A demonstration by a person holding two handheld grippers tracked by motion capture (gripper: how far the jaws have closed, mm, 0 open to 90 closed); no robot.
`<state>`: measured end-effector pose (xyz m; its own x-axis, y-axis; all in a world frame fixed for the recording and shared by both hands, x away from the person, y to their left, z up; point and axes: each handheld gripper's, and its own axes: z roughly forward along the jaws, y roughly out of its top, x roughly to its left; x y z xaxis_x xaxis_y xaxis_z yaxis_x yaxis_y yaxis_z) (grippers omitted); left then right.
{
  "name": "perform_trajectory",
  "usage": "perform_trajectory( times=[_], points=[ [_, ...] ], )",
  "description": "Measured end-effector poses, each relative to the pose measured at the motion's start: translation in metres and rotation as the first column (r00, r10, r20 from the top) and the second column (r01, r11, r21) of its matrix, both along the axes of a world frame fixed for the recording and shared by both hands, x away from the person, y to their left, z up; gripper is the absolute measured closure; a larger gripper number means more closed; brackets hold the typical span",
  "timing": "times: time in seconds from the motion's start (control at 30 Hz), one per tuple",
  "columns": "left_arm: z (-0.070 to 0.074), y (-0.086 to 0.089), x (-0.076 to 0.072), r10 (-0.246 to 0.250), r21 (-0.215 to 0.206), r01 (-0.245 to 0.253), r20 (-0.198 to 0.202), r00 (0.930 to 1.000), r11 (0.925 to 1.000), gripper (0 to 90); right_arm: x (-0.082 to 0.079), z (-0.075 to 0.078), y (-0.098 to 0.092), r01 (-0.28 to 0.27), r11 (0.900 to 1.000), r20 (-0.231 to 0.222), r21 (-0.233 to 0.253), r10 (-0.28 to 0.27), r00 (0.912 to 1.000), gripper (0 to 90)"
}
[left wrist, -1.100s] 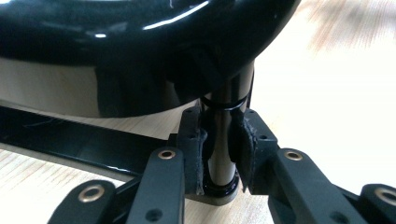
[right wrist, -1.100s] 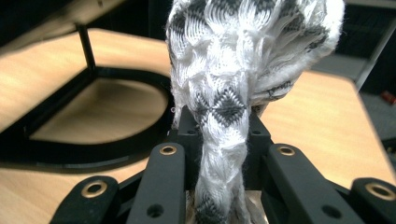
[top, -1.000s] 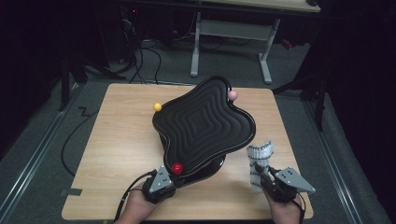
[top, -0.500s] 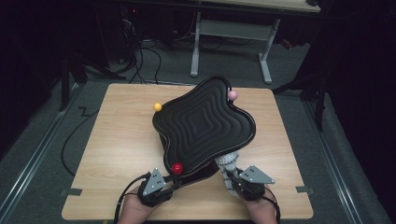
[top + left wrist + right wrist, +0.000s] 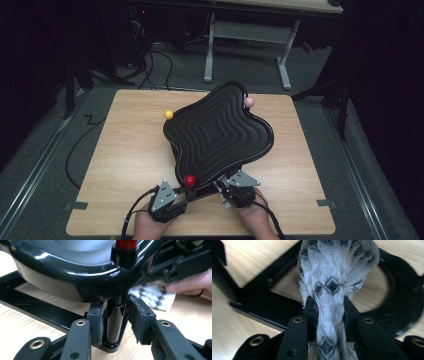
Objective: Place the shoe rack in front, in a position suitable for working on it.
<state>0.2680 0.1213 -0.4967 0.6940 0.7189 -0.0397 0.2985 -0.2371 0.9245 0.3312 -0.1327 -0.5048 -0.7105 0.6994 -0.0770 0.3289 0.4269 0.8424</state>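
Note:
A black wavy-edged tray [image 5: 220, 132] stands on a black frame over the wooden table [image 5: 125, 150]. Red [image 5: 189, 180], yellow [image 5: 169, 114] and pink [image 5: 248, 102] knobs sit at its rim. In the left gripper view, my left gripper [image 5: 115, 307] is shut on the glossy black post [image 5: 114, 325] below the red knob [image 5: 126, 243]. From the high view, this left gripper [image 5: 183, 194] lies at the tray's near edge. My right gripper [image 5: 329, 305] is shut on a white cloth with a black diamond pattern [image 5: 332, 277], held low by the frame under the tray. The right gripper [image 5: 223, 187] reaches under the near rim.
The tray's black base frame [image 5: 402, 302] lies flat on the wood, with a bar [image 5: 37, 307] running left of the post. The cloth [image 5: 152, 295] and the fingers of the person's other hand [image 5: 185, 286] lie just right of the post. A desk frame [image 5: 245, 35] stands beyond the table.
My right gripper has carried the cloth from the table's front right in to the left, under the tray's near edge. The left gripper has stayed at the red-knob post.

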Motion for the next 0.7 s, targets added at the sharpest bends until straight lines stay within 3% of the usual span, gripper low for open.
perform_trajectory(
  times=[0.1,0.17,0.2,0.27,0.33,0.4,0.5,0.57,0.7],
  points=[
    [0.002,0.002,-0.001,0.009,-0.005,-0.009,0.003,1.0,0.9999,66.0,-0.006,0.0,0.007,-0.031,0.999,-0.037,0.028,0.032,0.9988,61.5],
    [0.003,0.003,-0.001,0.01,-0.002,-0.01,-0.001,0.9999,0.9999,68.3,-0.009,0.0,0.012,-0.039,0.999,-0.033,0.02,0.04,0.9986,54.7],
    [0.004,0.002,-0.001,0.005,0.015,-0.005,0.005,1.0,0.9999,73.5,-0.011,0.0,0.013,-0.043,0.999,-0.031,0.021,0.044,0.9986,52.7],
    [0.007,0.0,-0.003,0.008,0.056,-0.009,0.02,0.9998,0.9984,74.8,-0.014,0.003,0.011,-0.048,0.998,-0.032,0.032,0.049,0.9983,49.6],
    [0.007,0.0,-0.002,0.008,0.056,-0.009,0.018,0.9998,0.9984,74.9,-0.019,0.004,0.008,-0.054,0.998,-0.016,0.034,0.054,0.9984,48.5],
    [0.007,0.0,-0.002,0.005,0.059,-0.006,0.02,0.9998,0.9983,74.9,-0.022,0.004,0.004,-0.051,0.998,-0.003,0.03,0.051,0.9987,49.3],
    [0.007,0.0,-0.003,0.004,0.068,-0.006,0.024,0.9997,0.9976,74.9,-0.021,0.0,0.003,-0.041,0.999,-0.01,0.016,0.041,0.9991,58.7],
    [0.008,0.001,-0.004,0.005,0.077,-0.007,0.026,0.9996,0.997,74.9,-0.022,-0.003,0.006,-0.053,0.999,-0.012,-0.005,0.053,0.9985,66.6],
    [0.009,0.002,-0.004,0.005,0.086,-0.007,0.026,0.9997,0.9963,74.9,-0.028,-0.004,0.017,-0.09,0.996,-0.033,0.006,0.091,0.9953,70.3]
  ],
)
